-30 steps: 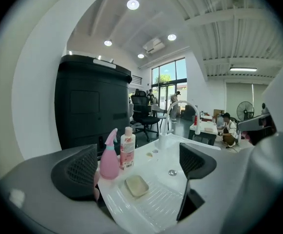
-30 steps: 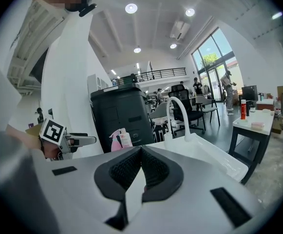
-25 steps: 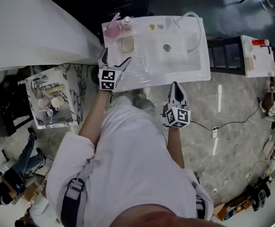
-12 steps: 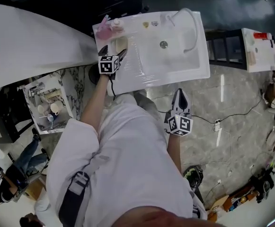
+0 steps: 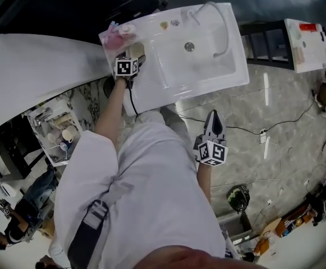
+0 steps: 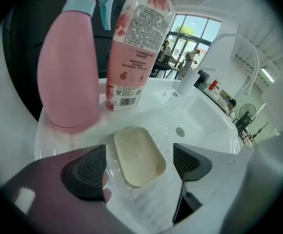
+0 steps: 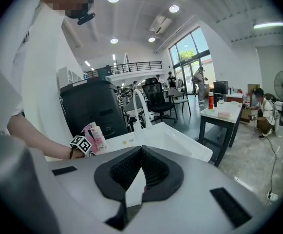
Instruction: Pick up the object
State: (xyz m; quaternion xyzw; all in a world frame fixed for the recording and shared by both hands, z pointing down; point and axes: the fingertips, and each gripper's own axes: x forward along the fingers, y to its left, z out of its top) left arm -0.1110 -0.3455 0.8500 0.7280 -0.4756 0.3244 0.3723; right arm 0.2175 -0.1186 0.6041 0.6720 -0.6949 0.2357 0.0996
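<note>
A cream bar of soap lies in a clear dish on the back-left ledge of the white sink. In the head view the soap shows just past my left gripper. My left gripper straddles the soap with a pad on each side. Its jaws are closing, and gaps still show between pads and soap. Behind the soap stand a pink spray bottle and a pink-labelled bottle. My right gripper hangs over the floor in front of the sink, shut and empty.
A curved white faucet and a drain sit in the basin. A white-topped table stands to the right. A marble rack with cups is at the left. Cables run across the floor.
My left gripper has moved from the sink's front edge forward to the soap at the back-left ledge. The right gripper has stayed about where it was.
</note>
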